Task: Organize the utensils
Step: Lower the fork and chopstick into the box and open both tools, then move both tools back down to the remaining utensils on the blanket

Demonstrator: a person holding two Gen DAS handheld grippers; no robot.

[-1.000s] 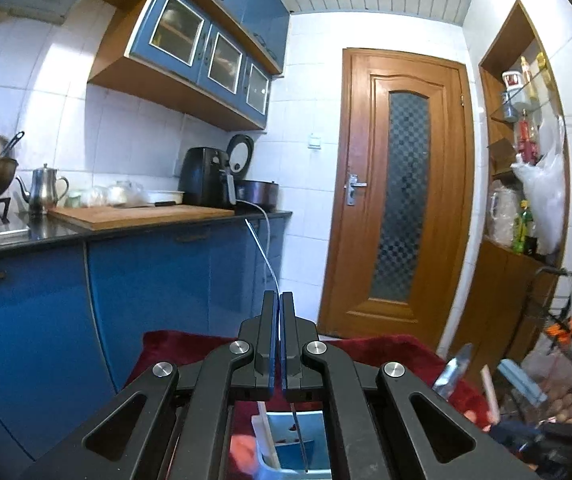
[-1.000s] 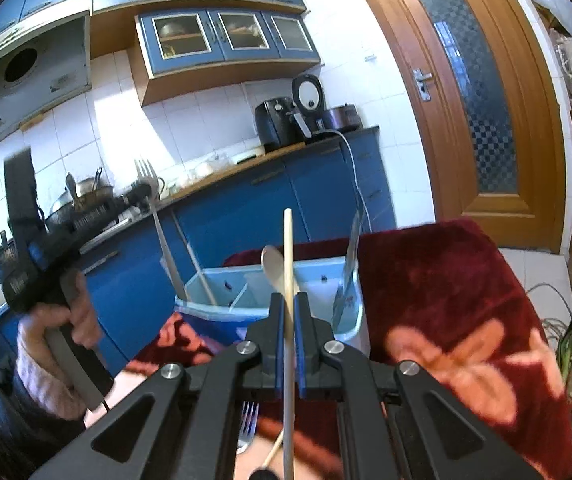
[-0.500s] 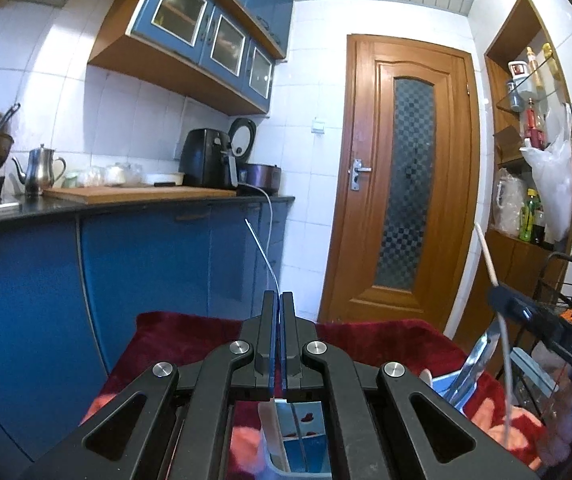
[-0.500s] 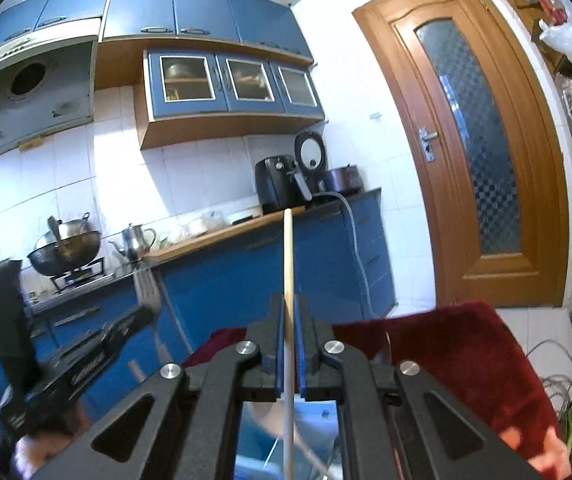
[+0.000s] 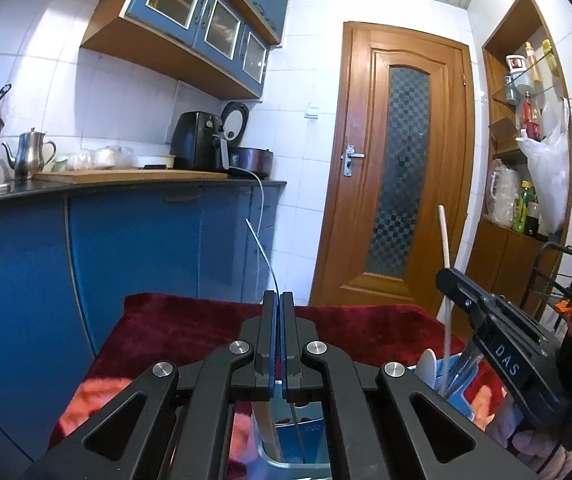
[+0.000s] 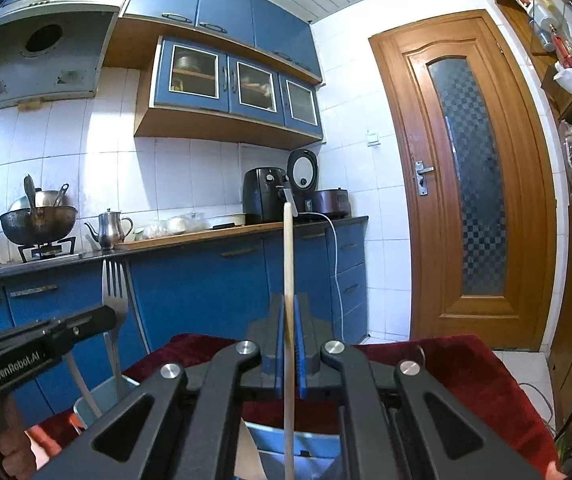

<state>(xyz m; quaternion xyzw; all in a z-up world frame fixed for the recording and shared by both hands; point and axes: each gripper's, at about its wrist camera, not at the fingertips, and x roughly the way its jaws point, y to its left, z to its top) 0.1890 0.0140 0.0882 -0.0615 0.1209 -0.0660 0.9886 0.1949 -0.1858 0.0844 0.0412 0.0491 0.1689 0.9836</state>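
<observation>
While I hold both tools over a red patterned cloth (image 5: 189,328), my left hand-held gripper (image 5: 278,300) is clamped on a thin metal fork (image 5: 263,252), seen edge-on in its own camera as a curved sliver rising above the closed fingers. From the right camera the same fork (image 6: 114,300) shows its tines pointing up, above the left tool's black body, with its handle running down into a pale blue utensil holder (image 6: 97,400).

My right hand-held gripper (image 6: 289,304) is clamped on a pale wooden stick (image 6: 288,280), which stands upright between the blue finger pads and reaches well above them. I cannot tell whether it is a chopstick or the handle of a spoon. In the left camera this stick (image 5: 444,264) rises steeply above the right tool, and its lower part descends toward the utensil holder (image 5: 456,392), where a white spoon bowl (image 5: 426,364) and metal utensils stand.

Beneath the left fingers I look down into a compartment of the holder with thin utensil shafts inside. The holder sits on the red cloth.

Beyond it runs a kitchen worktop (image 6: 205,236) over blue cabinets, carrying a steel teapot (image 6: 109,228), a black air fryer (image 6: 266,196) and a wok on a stove (image 6: 39,224). A wooden door (image 6: 470,184) stands to the right.
</observation>
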